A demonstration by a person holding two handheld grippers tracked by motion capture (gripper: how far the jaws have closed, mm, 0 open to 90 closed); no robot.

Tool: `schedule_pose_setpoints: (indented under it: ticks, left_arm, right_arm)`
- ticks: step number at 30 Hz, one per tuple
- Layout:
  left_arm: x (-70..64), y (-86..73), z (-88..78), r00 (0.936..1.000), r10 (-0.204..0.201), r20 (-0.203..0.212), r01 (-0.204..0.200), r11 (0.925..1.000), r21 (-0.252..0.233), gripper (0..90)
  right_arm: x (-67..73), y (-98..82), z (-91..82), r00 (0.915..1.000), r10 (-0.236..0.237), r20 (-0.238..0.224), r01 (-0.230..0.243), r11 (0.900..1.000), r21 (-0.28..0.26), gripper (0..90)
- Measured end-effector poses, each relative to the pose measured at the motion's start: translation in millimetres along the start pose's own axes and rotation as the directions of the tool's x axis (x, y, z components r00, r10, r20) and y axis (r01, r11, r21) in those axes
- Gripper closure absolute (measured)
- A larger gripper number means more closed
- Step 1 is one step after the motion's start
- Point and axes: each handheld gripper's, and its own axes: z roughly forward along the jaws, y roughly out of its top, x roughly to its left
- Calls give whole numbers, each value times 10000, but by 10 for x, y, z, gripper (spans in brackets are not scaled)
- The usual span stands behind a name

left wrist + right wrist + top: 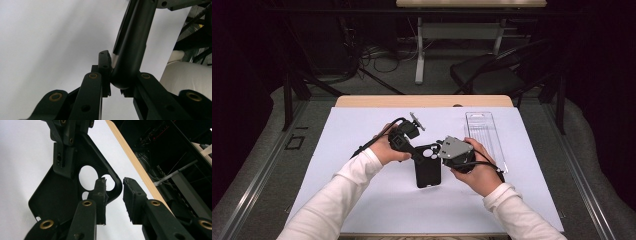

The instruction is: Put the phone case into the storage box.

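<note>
Left gripper point(417, 154) clamps the phone case point(428, 172); right gripper point(113, 192), half-open at 3 o'clock, should close squarely on the corner.

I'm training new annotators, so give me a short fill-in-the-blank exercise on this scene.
1. The left gripper is shut on the edge of a black ____.
2. The right gripper has its jaws around the corner of the phone case near the ____ cutouts.
3. At the right of the white mat lies a clear plastic ____.
4. The person's sleeves are ____.

Missing words: phone case; camera; tray; white
</note>
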Motion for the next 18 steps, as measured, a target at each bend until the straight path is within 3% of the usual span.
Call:
schedule_pose_setpoints:
  ticks: [18]
  left_arm:
    - [-29,19,17,10000,93,-35,-93,9999,73,815]
  right_arm:
    - [39,60,-2,9966,-794,226,789,9966,227,787]
